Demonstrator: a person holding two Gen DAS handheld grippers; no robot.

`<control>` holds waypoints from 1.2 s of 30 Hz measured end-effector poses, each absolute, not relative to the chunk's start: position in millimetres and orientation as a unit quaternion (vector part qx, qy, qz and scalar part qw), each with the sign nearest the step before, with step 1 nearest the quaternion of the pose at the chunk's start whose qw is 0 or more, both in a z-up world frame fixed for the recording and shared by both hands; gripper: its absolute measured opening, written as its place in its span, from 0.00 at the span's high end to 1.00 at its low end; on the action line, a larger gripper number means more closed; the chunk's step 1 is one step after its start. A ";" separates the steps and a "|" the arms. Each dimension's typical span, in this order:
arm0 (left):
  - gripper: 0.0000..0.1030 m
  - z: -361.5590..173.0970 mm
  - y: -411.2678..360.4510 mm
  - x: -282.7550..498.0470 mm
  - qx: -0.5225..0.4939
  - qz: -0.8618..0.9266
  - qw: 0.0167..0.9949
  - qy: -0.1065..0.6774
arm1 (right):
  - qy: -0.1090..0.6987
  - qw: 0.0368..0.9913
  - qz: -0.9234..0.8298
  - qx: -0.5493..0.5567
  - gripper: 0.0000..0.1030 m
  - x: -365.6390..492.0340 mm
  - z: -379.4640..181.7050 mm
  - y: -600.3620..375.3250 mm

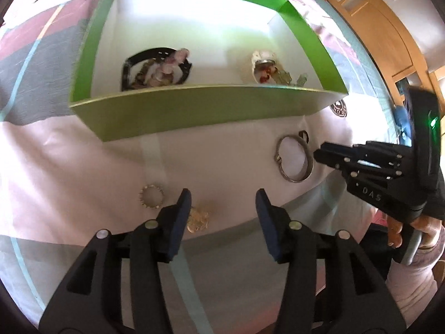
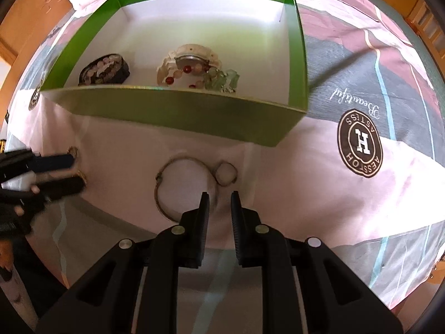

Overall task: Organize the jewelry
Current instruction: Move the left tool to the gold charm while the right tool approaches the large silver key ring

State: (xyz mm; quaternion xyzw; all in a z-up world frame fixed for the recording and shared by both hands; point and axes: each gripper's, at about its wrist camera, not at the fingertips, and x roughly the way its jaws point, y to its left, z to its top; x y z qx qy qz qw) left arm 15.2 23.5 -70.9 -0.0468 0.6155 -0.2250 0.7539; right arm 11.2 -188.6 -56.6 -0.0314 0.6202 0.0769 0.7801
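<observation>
A green box with a white inside holds a dark bracelet bundle and a white beaded bundle. On the bedsheet lie a silver bangle, a small ring, a spiky ring and a pale gold piece. My left gripper is open and empty, its left finger beside the gold piece. My right gripper is narrowly open and empty, just short of the bangle's near edge.
The sheet is patterned pink, grey and white, with a round brown logo. Wooden cabinets stand at the far right. The person's hand holds the right gripper.
</observation>
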 end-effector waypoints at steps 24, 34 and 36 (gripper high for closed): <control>0.41 -98.9 -15.0 12.9 0.011 -0.223 0.729 0.648 | 0.622 0.778 0.095 -0.004 0.83 20.7 -68.9 -203.7; 0.49 -93.8 -9.3 17.5 0.009 -0.205 0.743 0.638 | 0.617 0.780 0.101 -0.009 0.81 26.9 -66.9 -213.9; 0.63 -94.0 -9.7 17.7 0.020 -0.194 0.747 0.636 | 0.615 0.782 0.099 -0.018 0.81 24.2 -64.3 -204.3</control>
